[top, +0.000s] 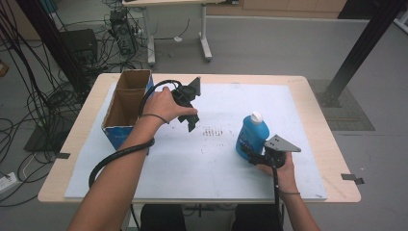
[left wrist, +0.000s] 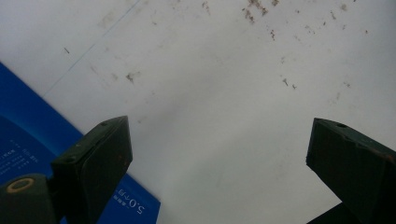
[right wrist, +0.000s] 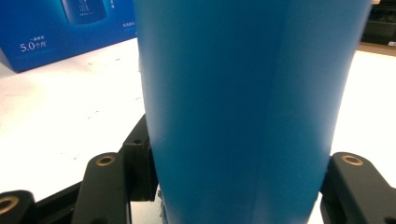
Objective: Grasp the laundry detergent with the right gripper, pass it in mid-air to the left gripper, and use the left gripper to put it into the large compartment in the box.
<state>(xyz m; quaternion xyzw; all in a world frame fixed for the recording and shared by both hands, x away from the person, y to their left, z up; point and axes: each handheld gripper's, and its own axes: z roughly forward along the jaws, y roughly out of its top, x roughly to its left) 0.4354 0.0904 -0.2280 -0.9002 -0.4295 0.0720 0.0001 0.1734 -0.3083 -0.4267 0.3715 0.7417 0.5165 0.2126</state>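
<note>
Blue bottle [top: 251, 134] upright, clamped between right gripper [top: 254, 156] jaws, left gripper [top: 191, 119] jaws spread, empty

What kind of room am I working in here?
Likely a lab or test workshop: loose cables on the floor, black frame posts, and a white board on a small table.

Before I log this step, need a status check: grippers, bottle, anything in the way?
Right gripper shut on blue bottle, bottle upright on white mat. Left gripper open, nothing between jaws, beside the cardboard box. Mat between bottle and box bare.
</note>
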